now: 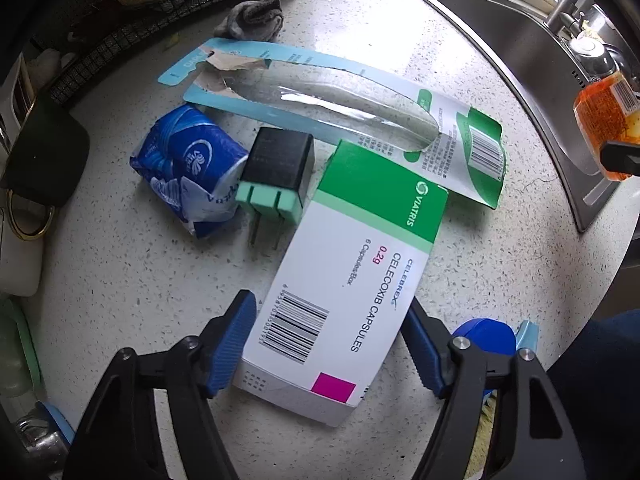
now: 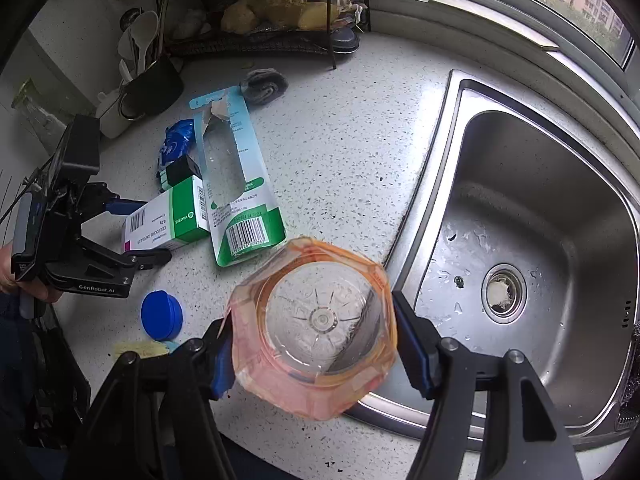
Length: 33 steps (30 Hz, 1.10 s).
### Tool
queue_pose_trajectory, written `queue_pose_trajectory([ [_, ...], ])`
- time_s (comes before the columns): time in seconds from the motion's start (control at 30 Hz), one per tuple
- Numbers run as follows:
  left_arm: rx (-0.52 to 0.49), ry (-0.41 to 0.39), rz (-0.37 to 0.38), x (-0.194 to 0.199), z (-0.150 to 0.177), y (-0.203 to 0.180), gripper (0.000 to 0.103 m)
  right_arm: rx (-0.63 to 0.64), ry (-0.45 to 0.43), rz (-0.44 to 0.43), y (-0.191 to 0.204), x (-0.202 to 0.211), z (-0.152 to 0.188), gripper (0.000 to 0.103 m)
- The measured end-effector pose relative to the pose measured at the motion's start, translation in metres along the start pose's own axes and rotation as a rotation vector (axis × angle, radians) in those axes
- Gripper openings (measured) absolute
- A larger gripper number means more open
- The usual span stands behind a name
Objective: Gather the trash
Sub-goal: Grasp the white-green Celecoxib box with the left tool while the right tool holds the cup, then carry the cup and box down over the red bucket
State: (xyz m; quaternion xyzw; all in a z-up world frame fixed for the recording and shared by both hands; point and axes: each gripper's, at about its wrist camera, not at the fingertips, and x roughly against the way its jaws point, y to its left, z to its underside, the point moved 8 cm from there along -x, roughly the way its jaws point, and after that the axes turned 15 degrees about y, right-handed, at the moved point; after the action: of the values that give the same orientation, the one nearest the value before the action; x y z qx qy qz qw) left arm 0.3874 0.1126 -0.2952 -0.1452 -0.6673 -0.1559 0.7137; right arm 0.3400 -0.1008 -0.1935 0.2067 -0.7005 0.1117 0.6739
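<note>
A white and green medicine box (image 1: 344,280) lies on the speckled counter between the open fingers of my left gripper (image 1: 330,340); a small gap shows at each side. It also shows in the right wrist view (image 2: 168,220). Behind it lie a torn blister card (image 1: 328,104), a black and green plug (image 1: 278,176) and a blue wrapper (image 1: 188,164). My right gripper (image 2: 312,340) is shut on an orange-labelled clear plastic bottle (image 2: 316,332), seen bottom-on, held above the counter beside the sink; the bottle also shows in the left wrist view (image 1: 604,128).
A steel sink (image 2: 520,240) takes up the right. A blue cap (image 2: 162,314) and a yellow paper scrap (image 2: 136,348) lie near the counter's front edge. A grey cloth (image 2: 264,84), a wire rack (image 2: 264,12) with ginger and a black utensil cup (image 2: 152,88) stand at the back.
</note>
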Motion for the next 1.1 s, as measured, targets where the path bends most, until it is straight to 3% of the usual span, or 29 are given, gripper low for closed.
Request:
queue_pose_trajectory([
  [0.13, -0.031, -0.018, -0.076, 0.013, 0.012, -0.014, 0.069, 0.003, 0.000, -0.007, 0.001, -0.001, 0.000, 0.064],
  [0.57, 0.092, -0.144, -0.019, 0.096, 0.047, -0.049, 0.068, 0.086, -0.030, -0.039, 0.029, 0.018, 0.020, 0.064],
  [1.1, 0.194, -0.185, -0.009, 0.127, 0.124, -0.159, 0.068, 0.251, -0.091, -0.077, 0.043, 0.054, 0.106, 0.064],
])
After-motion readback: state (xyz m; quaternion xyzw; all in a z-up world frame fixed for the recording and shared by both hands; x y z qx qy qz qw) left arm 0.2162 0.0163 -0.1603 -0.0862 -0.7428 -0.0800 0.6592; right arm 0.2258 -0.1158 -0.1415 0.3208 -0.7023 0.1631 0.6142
